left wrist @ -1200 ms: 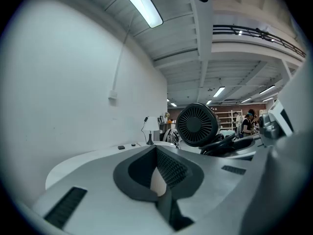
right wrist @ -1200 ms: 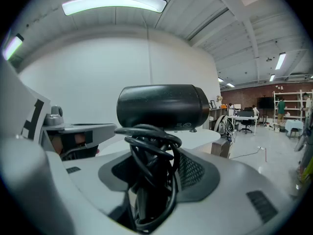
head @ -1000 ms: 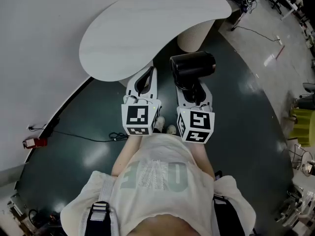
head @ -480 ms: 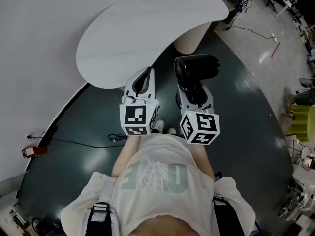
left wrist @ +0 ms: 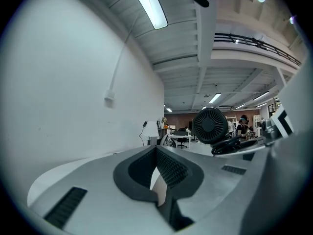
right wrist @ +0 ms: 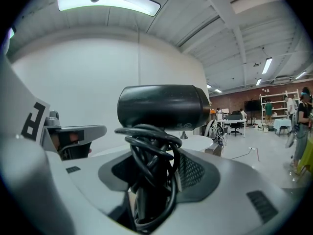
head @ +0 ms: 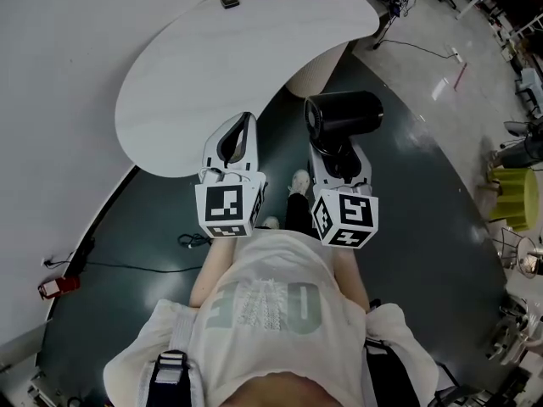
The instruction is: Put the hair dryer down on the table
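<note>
The black hair dryer (head: pixel 344 115) hangs over the dark floor, right of the white table (head: pixel 212 66). My right gripper (head: pixel 333 151) is shut on its handle, which has the black cord wound round it. In the right gripper view the dryer's barrel (right wrist: pixel 164 106) lies crosswise above the jaws (right wrist: pixel 151 180). My left gripper (head: pixel 235 140) is at the table's near edge, shut and holding nothing. In the left gripper view its pads (left wrist: pixel 168 173) meet at the tip, and the dryer's rear grille (left wrist: pixel 210 125) shows to the right.
A ribbed pedestal (head: pixel 310 70) carries the table. Small dark items (head: pixel 230 1) lie at its far end. A cable (head: pixel 191 240) and a red object (head: pixel 53 287) lie on the floor at left, by the white wall. A yellow object (head: pixel 513 195) stands at right.
Both grippers have moved slightly forward toward the table, the left one reaching its near edge. The hair dryer stays gripped in the right gripper. A foot now shows between the grippers.
</note>
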`<state>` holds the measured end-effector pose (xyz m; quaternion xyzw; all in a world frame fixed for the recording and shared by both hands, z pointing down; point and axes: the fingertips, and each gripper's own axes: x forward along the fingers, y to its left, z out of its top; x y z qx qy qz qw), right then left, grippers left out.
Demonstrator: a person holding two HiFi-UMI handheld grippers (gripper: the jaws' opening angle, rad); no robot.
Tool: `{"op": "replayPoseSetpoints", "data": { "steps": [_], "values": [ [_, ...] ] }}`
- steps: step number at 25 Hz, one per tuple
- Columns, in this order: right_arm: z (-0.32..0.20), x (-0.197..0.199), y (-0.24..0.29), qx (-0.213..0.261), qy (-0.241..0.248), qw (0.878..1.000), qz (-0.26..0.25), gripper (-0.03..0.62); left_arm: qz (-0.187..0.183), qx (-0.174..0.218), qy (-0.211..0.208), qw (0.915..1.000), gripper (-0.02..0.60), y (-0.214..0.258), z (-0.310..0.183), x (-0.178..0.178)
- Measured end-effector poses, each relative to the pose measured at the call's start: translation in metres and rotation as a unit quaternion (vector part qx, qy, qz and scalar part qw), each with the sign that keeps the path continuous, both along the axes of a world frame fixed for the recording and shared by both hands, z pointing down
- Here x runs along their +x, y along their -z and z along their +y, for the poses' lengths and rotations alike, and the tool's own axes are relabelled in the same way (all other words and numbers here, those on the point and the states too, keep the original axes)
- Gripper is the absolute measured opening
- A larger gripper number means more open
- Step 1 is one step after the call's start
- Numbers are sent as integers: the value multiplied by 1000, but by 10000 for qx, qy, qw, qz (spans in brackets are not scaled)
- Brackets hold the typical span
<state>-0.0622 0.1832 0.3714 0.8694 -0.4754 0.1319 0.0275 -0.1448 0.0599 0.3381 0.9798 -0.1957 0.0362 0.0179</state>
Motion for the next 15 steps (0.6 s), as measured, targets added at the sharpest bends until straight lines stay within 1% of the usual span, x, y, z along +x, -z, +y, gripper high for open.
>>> {"op": "replayPoseSetpoints", "data": {
  "steps": [3,7,12,15],
  "values": [
    [-18,25,-4,65,21,10000,6,232,-33,12,34,10000,5,-8,-14,19],
    [-47,58,-9,129,144,9998,60,232,-40,-19,201,9998,5,-17,-42,47],
    [-94,116,-2,80,501,9987,100,232,-32,-56,457,9989,5,-14,-80,103],
    [-125,161,6,116,739,9970,187,232,23,-43,647,9979,5,-7,-105,144]
  ]
}}
